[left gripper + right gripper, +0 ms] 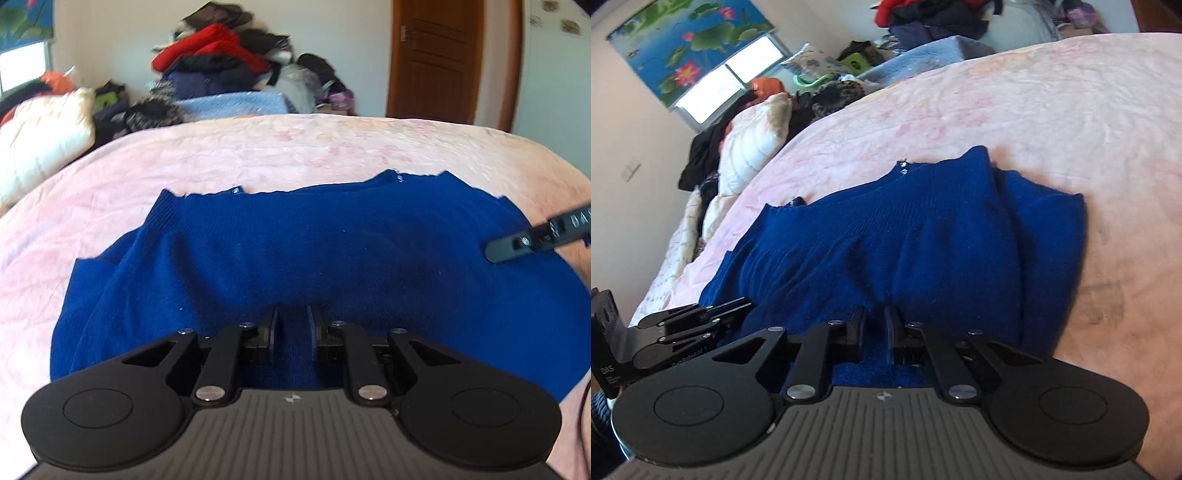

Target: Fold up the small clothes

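The left tongs [291, 334] sit low over the near edge of a blue knitted sweater [314, 243]. Their jaws stand a narrow gap apart, with blue knit showing in the gap; the pads do not appear to press on it, so they read as slightly open and holding nothing. The right tongs [875, 334] look much the same in their own view: jaws a little apart, blue cloth between and below them, no clear pinch on it.

The sweater lies spread on a bed with a pale pink cover [258, 147], stretching ahead of both tongs and out to each side. Its far edge, where a small label shows, lies well ahead of the tongs. On the right tongs' outer side a part of the sweater is folded over, with a rumpled ridge.

The tongs are near each other along the sweater's near edge: the left ones show at the lower left of the right view, the right ones at the right edge of the left view.

Beyond the bed's far side are a pile of clothes [221, 55], a pillow [40, 140] and a brown door [436, 59].
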The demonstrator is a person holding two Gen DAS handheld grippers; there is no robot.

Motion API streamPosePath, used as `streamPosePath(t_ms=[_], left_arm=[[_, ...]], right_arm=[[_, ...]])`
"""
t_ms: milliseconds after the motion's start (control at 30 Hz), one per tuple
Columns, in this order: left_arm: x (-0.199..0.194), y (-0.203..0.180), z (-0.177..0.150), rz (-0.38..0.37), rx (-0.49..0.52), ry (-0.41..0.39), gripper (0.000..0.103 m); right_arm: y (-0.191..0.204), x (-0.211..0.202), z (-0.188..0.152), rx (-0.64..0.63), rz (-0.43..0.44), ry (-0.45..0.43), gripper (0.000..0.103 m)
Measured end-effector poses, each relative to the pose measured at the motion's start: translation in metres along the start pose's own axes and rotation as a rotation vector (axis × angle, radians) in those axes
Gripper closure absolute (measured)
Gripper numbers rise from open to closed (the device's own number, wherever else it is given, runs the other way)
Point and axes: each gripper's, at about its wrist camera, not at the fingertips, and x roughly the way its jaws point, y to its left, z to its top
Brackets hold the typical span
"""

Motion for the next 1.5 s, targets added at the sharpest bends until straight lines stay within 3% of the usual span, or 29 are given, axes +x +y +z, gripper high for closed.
streamPosePath(t_ms=[67,100,133,200,300,500,667,767,900,933,1100,1167,1200,1333,1400,1500], left_arm=[[-0.009,0.0,0.001,0.021,-0.019,0.005,0.08],[-0.014,-0.002,0.0,0.043,-0.013,0.005,0.065],[-0.017,-0.002,-0.002,0.065,-0.01,0.006,0.041],[-0.02,-0.003,-0.008,0.096,-0.002,-0.005,0.019],[-0.015,-0.002,-0.015,0.102,0.003,0.003,0.02],[-0.007,0.001,-0.021,0.095,-0.037,-0.016,0.019],[-0.006,0.002,-0.024,0.088,-0.035,-0.031,0.018],[-0.006,0.001,-0.024,0.09,-0.036,-0.032,0.018],[-0.006,0.0,-0.024,0.09,-0.035,-0.033,0.018],[-0.006,0.0,-0.024,0.09,-0.035,-0.035,0.018],[-0.024,0.005,-0.026,0.105,-0.049,-0.076,0.019],[-0.047,0.022,-0.031,0.086,-0.145,-0.124,0.019],[-0.061,0.037,-0.036,0.052,-0.243,-0.137,0.019],[-0.093,0.104,-0.082,-0.067,-0.759,-0.128,0.019],[-0.098,0.123,-0.103,-0.109,-0.949,-0.127,0.019],[-0.1,0.127,-0.117,-0.141,-1.07,-0.148,0.019]], right_arm=[[0.017,-0.016,-0.008,-0.07,-0.013,-0.034,0.069],[0.024,-0.024,-0.014,-0.092,-0.007,-0.044,0.066],[0.028,-0.029,-0.02,-0.101,0.007,-0.045,0.063],[0.035,-0.033,-0.033,-0.112,0.02,-0.021,0.062],[0.04,-0.028,-0.051,-0.177,-0.047,0.001,0.058],[0.023,-0.026,-0.055,-0.116,0.022,-0.03,0.063],[0.035,-0.037,-0.049,-0.092,-0.024,-0.031,0.059],[0.043,-0.048,-0.054,-0.092,0.01,-0.066,0.055],[0.04,-0.035,-0.065,-0.108,-0.048,0.019,0.051],[0.037,-0.036,-0.068,-0.116,-0.031,-0.007,0.054],[0.033,-0.054,-0.066,-0.01,-0.016,-0.03,0.052],[0.029,-0.071,-0.069,0.043,0.038,-0.067,0.046],[0.024,-0.079,-0.07,0.083,0.063,-0.08,0.045],[0.013,-0.102,-0.08,0.156,0.091,-0.115,0.045],[0.016,-0.104,-0.083,0.165,0.104,-0.11,0.045],[0.031,-0.096,-0.085,0.145,0.141,-0.088,0.044]])
